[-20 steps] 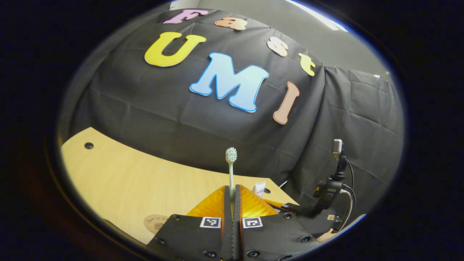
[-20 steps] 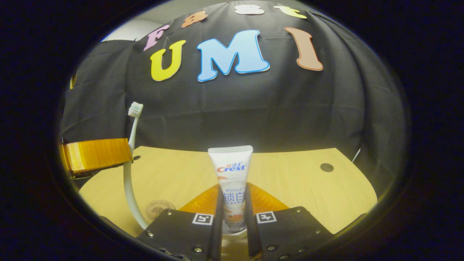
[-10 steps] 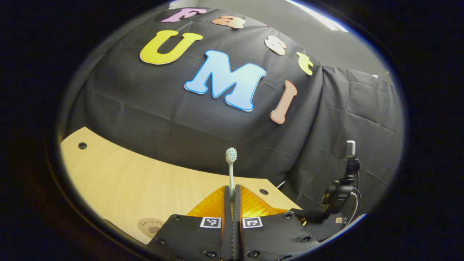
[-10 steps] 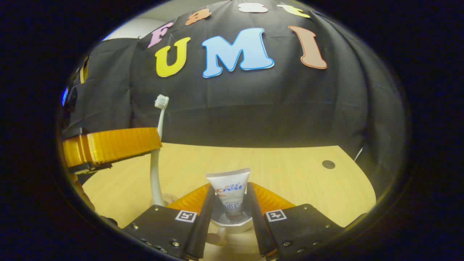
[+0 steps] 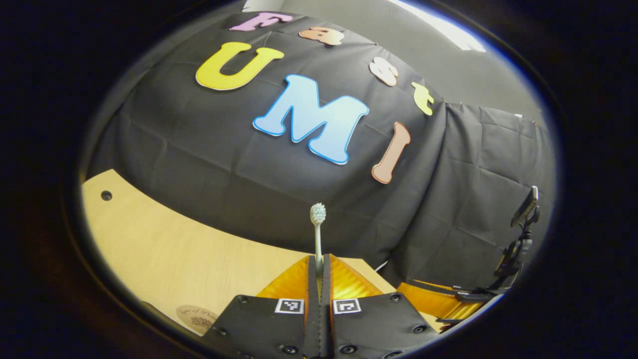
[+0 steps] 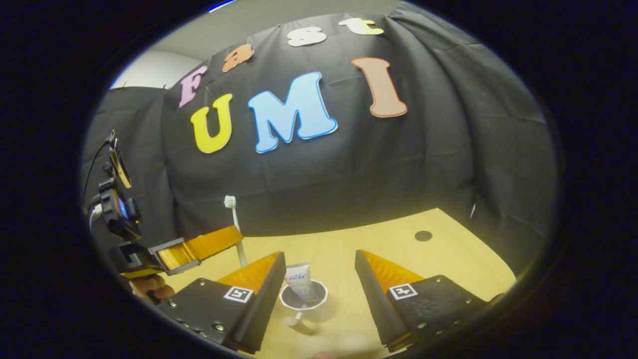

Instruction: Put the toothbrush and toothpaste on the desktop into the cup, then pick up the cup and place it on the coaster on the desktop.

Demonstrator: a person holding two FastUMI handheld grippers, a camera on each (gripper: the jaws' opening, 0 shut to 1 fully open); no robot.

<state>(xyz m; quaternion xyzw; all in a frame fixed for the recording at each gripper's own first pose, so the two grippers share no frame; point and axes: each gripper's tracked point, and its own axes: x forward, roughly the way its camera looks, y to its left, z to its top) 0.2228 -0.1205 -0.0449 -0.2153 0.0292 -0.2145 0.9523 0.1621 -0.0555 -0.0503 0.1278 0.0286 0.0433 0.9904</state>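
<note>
In the right gripper view a white cup (image 6: 304,299) stands on the wooden desktop (image 6: 438,269) with the toothpaste tube (image 6: 298,275) upright inside it. My right gripper (image 6: 319,253) is open, raised above and behind the cup, its fingers wide apart and touching nothing. To the left, the left gripper (image 6: 199,248) holds the toothbrush (image 6: 233,219) upright, beside and above the cup. In the left gripper view my left gripper (image 5: 319,260) is shut on the toothbrush handle, bristle head (image 5: 318,213) pointing up. A round coaster (image 5: 196,315) lies low on the left.
The desktop (image 5: 169,249) runs up to the black cloth wall. A dark hole (image 6: 423,235) marks its far right side, another hole (image 5: 105,195) its far left. A hand (image 6: 148,287) holds the left gripper. The right gripper's fingers (image 5: 434,300) show at lower right.
My right gripper let go of the toothpaste, which now stands in the cup, then opened wide and drew back. The left gripper stays shut on the toothbrush.
</note>
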